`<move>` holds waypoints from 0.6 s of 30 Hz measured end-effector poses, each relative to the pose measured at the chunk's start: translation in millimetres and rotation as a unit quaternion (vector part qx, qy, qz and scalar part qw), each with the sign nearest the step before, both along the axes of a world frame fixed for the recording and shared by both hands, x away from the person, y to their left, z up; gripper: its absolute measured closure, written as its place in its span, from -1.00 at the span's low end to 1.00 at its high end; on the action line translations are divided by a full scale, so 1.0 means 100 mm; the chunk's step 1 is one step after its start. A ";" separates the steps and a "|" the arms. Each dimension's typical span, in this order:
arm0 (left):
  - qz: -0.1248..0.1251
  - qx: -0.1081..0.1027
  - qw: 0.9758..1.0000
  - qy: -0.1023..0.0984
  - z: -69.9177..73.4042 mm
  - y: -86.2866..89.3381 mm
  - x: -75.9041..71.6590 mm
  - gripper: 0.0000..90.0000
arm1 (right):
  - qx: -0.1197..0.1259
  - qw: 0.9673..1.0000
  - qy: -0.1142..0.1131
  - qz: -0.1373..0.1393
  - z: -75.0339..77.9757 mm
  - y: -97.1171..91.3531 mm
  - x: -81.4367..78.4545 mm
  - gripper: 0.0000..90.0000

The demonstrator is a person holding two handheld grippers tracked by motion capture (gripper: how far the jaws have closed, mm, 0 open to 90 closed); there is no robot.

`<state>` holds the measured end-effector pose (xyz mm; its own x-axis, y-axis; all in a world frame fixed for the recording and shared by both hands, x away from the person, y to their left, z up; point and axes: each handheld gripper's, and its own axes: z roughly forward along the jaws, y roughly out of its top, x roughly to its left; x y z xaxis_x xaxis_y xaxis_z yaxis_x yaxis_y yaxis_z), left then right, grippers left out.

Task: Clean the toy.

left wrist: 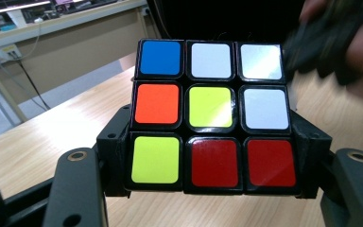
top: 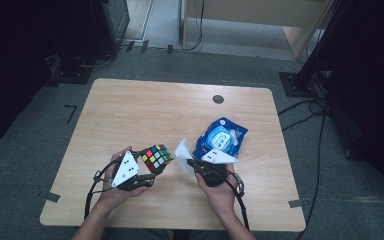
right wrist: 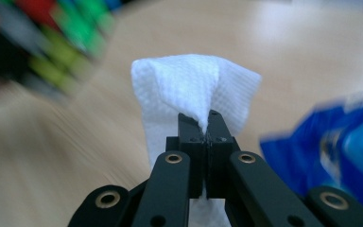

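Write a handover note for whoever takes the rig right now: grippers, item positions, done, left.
Left gripper: fingers clamped on the puzzle cube, held above the table.
Right gripper: shut on a white wipe, beside the cube.
Blue wipe pack: lying on the table, past the right hand.
Done: cube picked up, wipe in grip.
Left, probably: wiping the cube; wipe is not on it yet.
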<state>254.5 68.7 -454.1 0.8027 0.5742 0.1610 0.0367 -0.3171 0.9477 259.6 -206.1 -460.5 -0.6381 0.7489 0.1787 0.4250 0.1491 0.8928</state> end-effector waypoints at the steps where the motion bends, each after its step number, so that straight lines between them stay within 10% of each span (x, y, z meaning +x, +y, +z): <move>1: -0.004 0.000 1.000 0.002 -0.01 -0.01 0.00 -0.24 | 0.018 1.000 -0.020 0.009 0.12 -0.02 -0.04 0.99; 7: -0.031 -0.001 1.000 0.003 -0.02 -0.18 -0.09 -0.24 | 0.086 0.990 -0.077 0.076 0.52 0.08 -0.29 0.99; 18: -0.039 -0.018 0.999 0.000 0.05 -0.18 -0.13 -0.24 | 0.034 0.999 0.003 0.020 0.14 0.09 -0.09 0.98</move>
